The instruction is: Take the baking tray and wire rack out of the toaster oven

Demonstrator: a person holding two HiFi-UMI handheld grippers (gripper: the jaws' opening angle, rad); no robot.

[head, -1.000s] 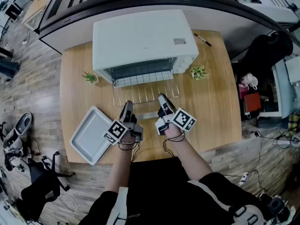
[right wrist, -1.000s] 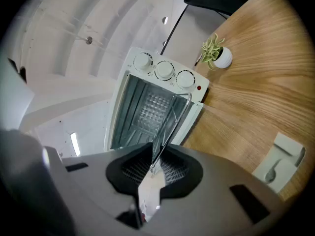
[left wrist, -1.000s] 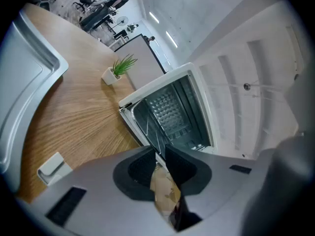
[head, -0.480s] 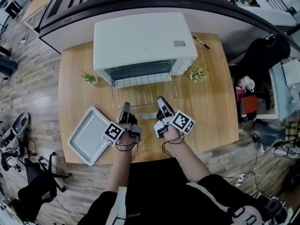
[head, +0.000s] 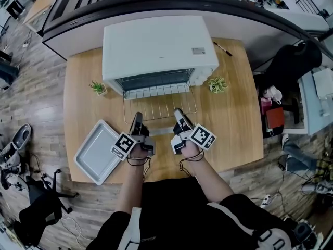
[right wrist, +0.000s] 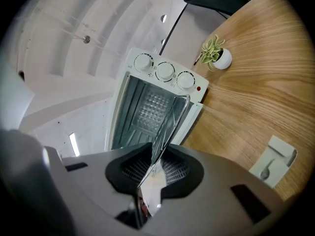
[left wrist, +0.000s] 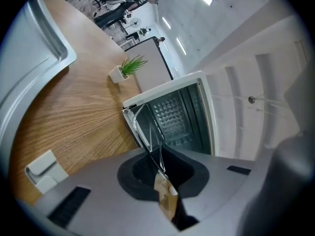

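The white toaster oven (head: pixel 156 46) stands at the back of the wooden table with its door down. The wire rack (head: pixel 160 104) sticks out of it over the door. My left gripper (head: pixel 136 116) is shut on the rack's near edge at the left, and its jaws have just closed tighter on the wire (left wrist: pixel 156 146). At the right of that same edge, my right gripper (head: pixel 178 112) is shut on the rack (right wrist: pixel 170 124). The grey baking tray (head: pixel 96 151) lies on the table to the left, apart from both grippers.
A small potted plant (head: pixel 98 87) stands left of the oven and another plant (head: pixel 217 84) to its right. A pen (head: pixel 220 48) lies behind the right plant. The oven's knobs (right wrist: pixel 166 72) are on its right side. The table's front edge is just below the hands.
The left gripper has shifted and rolled slightly at the rack's edge. The right gripper, rack and tray are where they were.
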